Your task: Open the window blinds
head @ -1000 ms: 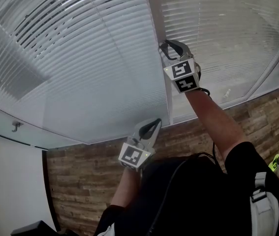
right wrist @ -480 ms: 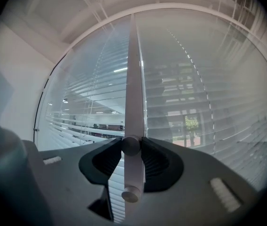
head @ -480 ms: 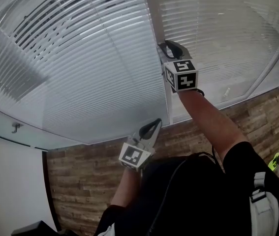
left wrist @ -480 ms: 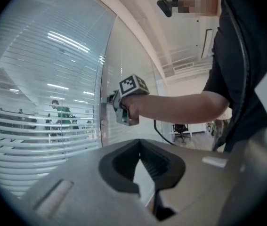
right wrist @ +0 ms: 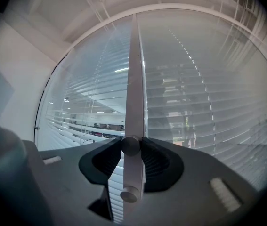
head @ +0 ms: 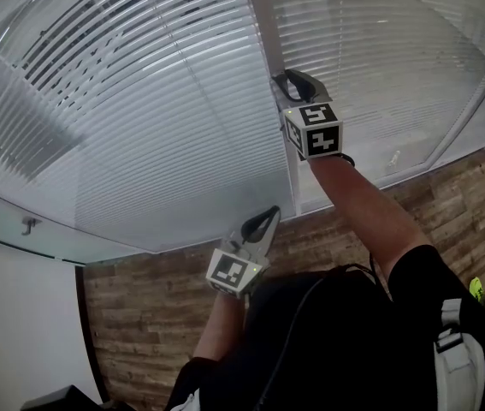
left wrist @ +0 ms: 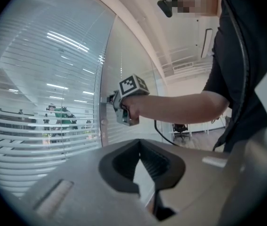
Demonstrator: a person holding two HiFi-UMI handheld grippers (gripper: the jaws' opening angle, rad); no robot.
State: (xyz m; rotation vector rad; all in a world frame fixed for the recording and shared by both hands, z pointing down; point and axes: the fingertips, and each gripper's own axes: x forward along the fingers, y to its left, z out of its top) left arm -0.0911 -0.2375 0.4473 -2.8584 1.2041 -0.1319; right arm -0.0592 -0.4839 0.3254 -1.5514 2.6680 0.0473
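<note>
White slatted blinds [head: 139,101] hang behind glass on both sides of a pale upright post [head: 263,24]. In the right gripper view a small round knob [right wrist: 130,146] sticks out of that post [right wrist: 134,79], and my right gripper [right wrist: 131,147] is shut on it, one pad on each side. A second knob [right wrist: 129,194] sits lower on the post. The head view shows the right gripper [head: 286,80] reaching level to the post. Down near my body, my left gripper [head: 274,211] is shut and holds nothing. Its own view shows the jaws of the left gripper [left wrist: 139,145] meeting at the tip.
The left blind's upper slats [head: 79,24] are tilted, with dark gaps between them. The right blind [head: 379,58] looks flat. A wood-plank floor [head: 139,315] runs under the glass. A white wall with a small hook [head: 26,225] stands at the left.
My right gripper has rolled about its own line while on the knob. The upper slats of the left blind have tilted further, showing wider gaps. The left gripper has not moved.
</note>
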